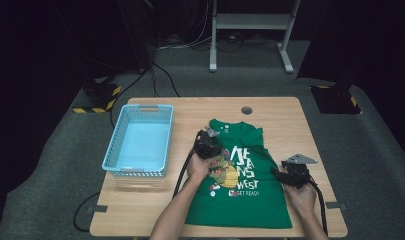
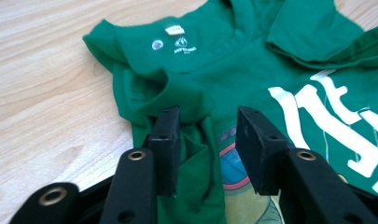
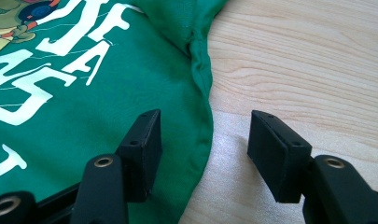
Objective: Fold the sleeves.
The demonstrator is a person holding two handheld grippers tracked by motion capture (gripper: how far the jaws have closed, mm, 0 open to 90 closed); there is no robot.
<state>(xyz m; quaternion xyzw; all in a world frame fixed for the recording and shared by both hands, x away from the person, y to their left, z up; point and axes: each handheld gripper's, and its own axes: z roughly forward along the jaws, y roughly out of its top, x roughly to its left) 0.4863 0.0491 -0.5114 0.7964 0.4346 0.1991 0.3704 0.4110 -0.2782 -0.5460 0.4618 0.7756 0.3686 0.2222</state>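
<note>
You are working on the green cotton T-shirt with the white lettering and cartoon print (image 1: 240, 170), which is lying print-up on the right half of the light wooden worktop (image 1: 275, 107), its hem reaching the near edge and its collar pointing toward the far edge.

Nearest you, your right gripper (image 1: 278, 174) is hovering over the shirt's right side seam, towards the worktop's right edge. Its jaws are standing wide apart with nothing between them; in the right gripper view (image 3: 203, 140) one jaw is sitting over green cloth and the other over bare wood, so the hem line is running straight up the gap. That is a good straddle: I would lower until the seam edge is deep between the pads before you pinch, so you are catching both layers rather than a thin fold.

Farther in, your left gripper (image 1: 204, 140) is resting over the bunched left sleeve area below the collar. Its jaws are also parted, holding nothing, with a ridge of folded cloth rising between them in the left gripper view (image 2: 207, 140). Take that ridge whole, and lift both sides evenly so the print is staying flat.

Beyond, by the worktop's far left corner, the light blue plastic lattice basket (image 1: 117, 140) is standing upright and looking empty.
</note>
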